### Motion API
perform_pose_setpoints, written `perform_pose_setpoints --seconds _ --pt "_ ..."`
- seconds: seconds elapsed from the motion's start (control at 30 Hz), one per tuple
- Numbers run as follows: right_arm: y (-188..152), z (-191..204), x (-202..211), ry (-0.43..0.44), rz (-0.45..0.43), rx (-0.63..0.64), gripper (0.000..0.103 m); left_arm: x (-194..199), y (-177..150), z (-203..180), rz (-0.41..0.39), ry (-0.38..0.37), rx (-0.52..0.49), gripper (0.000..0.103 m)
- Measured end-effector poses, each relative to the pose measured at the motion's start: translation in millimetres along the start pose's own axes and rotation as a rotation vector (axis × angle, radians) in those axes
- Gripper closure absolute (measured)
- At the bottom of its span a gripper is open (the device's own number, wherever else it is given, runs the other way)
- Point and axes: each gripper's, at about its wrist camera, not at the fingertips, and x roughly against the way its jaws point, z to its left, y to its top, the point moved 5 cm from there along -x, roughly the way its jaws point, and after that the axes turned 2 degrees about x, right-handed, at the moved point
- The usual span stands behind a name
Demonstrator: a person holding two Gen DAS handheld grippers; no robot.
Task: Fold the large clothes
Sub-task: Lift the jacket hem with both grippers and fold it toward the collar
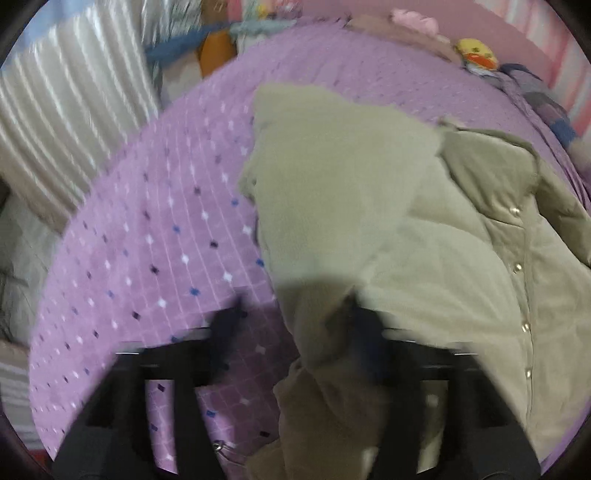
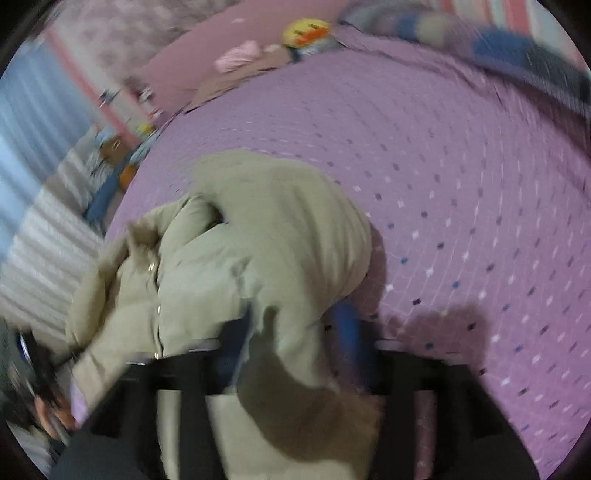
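Observation:
A large olive-green padded jacket (image 1: 424, 229) with snap buttons lies on a purple dotted bedspread (image 1: 155, 229). In the left wrist view its left sleeve is lifted and folded over, and fabric runs down between my fingers. My left gripper (image 1: 295, 325) has its jaws apart with the sleeve draped against the right finger (image 1: 365, 332); the frame is blurred. In the right wrist view the jacket (image 2: 236, 251) is bunched at the left, and a fold of it hangs between the fingers of my right gripper (image 2: 291, 332), whose jaws also stand apart.
The bedspread (image 2: 461, 184) stretches to the right. A yellow plush toy (image 1: 476, 55) and pink cloth (image 1: 413, 18) lie at the head of the bed. Striped curtains (image 1: 66, 122) and clutter stand beyond the bed's left edge.

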Motion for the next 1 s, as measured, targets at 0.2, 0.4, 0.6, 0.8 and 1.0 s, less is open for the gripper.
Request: perform_pose_setpoints --seconds 0.2,0.4,0.6,0.8,1.0 --pt "-41 8 41 -0.026 -0.001 0.156 0.019 36 -26 2 -0.069 -0.041 -0.097 0.005" --pt "-101 -21 67 -0.07 0.002 0.27 0.012 58 -95 39 -0.034 -0.101 -0.171 0.005" --pt "-136 -54 56 -0.079 0.055 0.26 0.011 25 -124 36 0.046 -0.215 -0.165 0.005" --pt "-142 -62 14 0.006 0.103 0.203 0.011 3 -133 -22 0.066 -0.234 -0.283 0.005" --pt "-143 -49 -23 0.141 0.142 0.137 0.043 -26 -141 -40 0.14 -0.258 -0.236 0.023"
